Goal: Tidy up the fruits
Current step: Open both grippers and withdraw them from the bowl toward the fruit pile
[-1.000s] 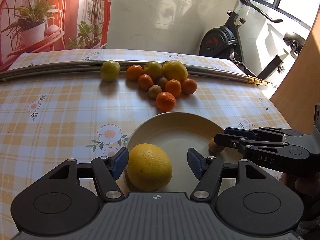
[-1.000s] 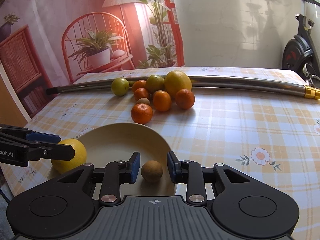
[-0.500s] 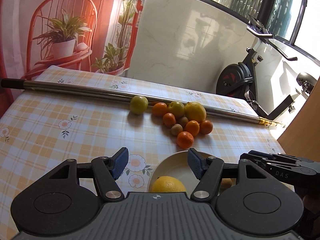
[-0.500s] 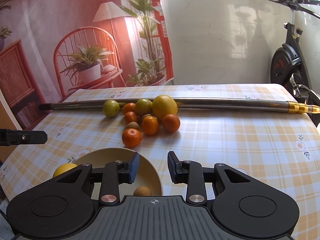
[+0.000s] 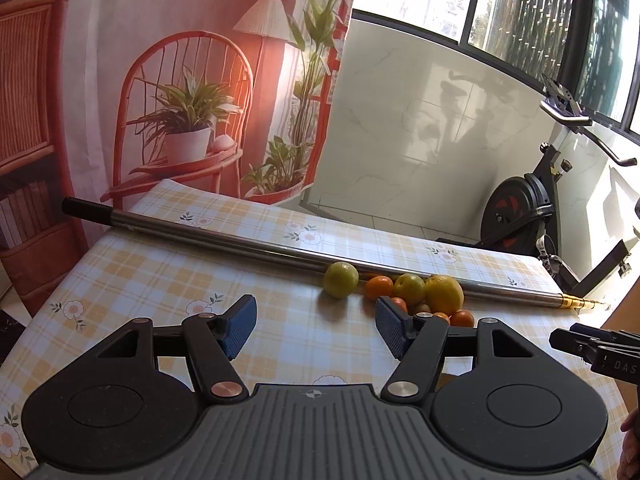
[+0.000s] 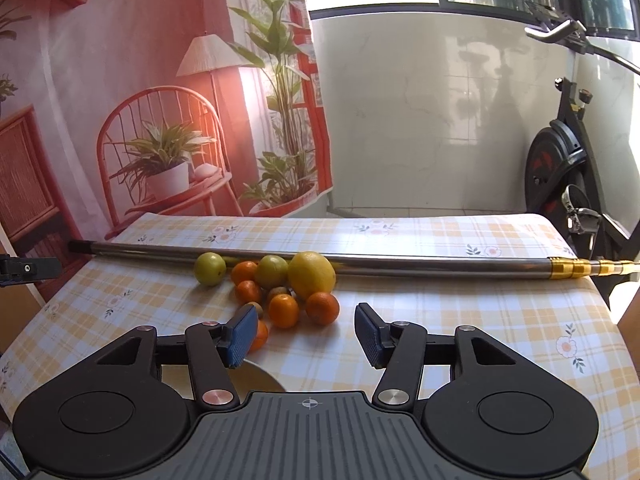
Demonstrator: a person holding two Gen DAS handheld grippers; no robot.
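A pile of fruit lies against a metal pole: a green citrus (image 5: 341, 279) (image 6: 209, 268), a big yellow lemon (image 5: 444, 297) (image 6: 311, 274), several small oranges (image 6: 283, 310) and small brown fruits (image 6: 278, 292). My left gripper (image 5: 314, 332) is open and empty, raised well short of the pile. My right gripper (image 6: 304, 335) is also open and empty, held above the table in front of the pile. A sliver of the cream plate (image 6: 260, 378) shows under the right gripper's left finger; what lies in it is hidden.
A long steel pole (image 6: 400, 266) (image 5: 224, 240) lies across the checked tablecloth (image 6: 480, 320) behind the fruit. An exercise bike (image 6: 568, 168) stands off the right edge. A printed backdrop hangs behind the table. The right gripper's tip (image 5: 596, 346) shows at right.
Both grippers have lifted and drawn back from the plate, leaving the lemon and the small brown fruit behind. The right gripper's jaws have spread wider. The plate has dropped almost out of view.
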